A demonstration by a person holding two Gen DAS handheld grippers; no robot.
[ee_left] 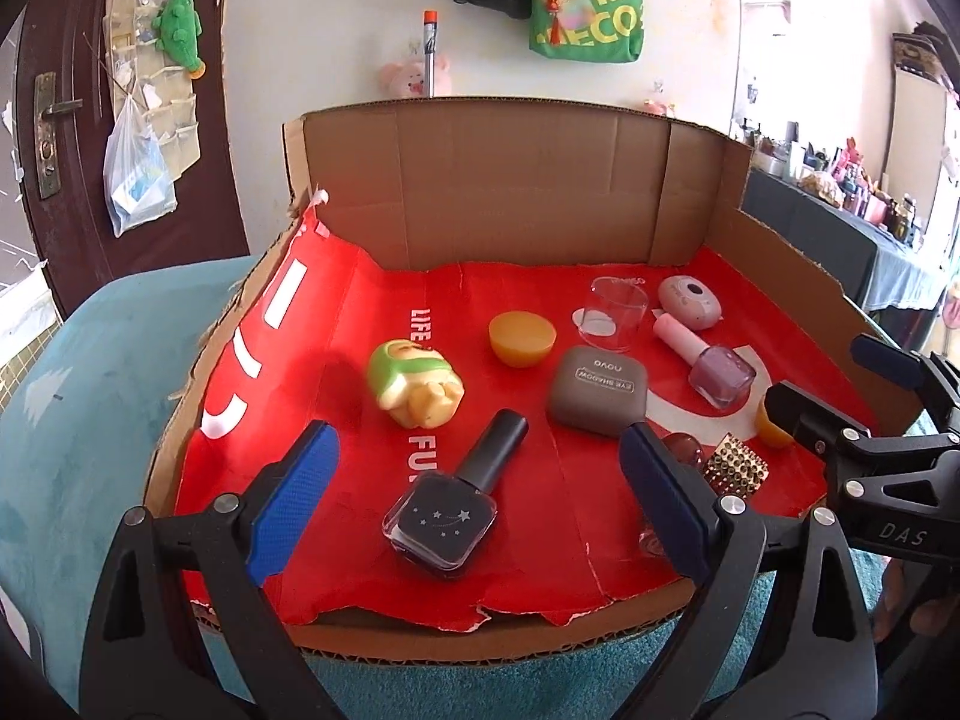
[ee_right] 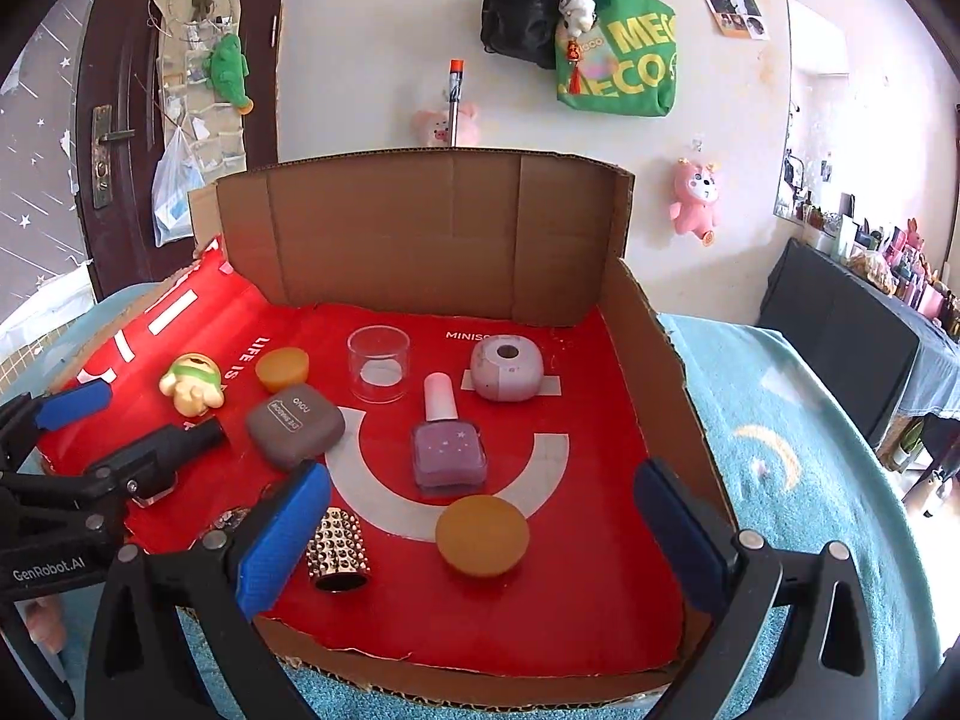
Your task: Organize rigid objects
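Both hand-held grippers are held low at the tray's (ee_right: 660, 372) near edge, spread wide and empty: between the left hand-held gripper's (ee_left: 477, 507) fingers lies the dark bottle (ee_left: 456, 501) (untouched), ahead of the right hand-held gripper (ee_right: 480, 546) the orange cap (ee_right: 482, 534).

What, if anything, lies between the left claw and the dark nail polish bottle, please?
Nothing visible does. The left claw is open, and the dark nail polish bottle lies flat between its fingers on the red liner.

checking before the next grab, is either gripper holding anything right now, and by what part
Nothing is held. The left gripper has its jaws open on either side of the dark nail polish bottle without touching it, and the right gripper is open and empty above the tray.
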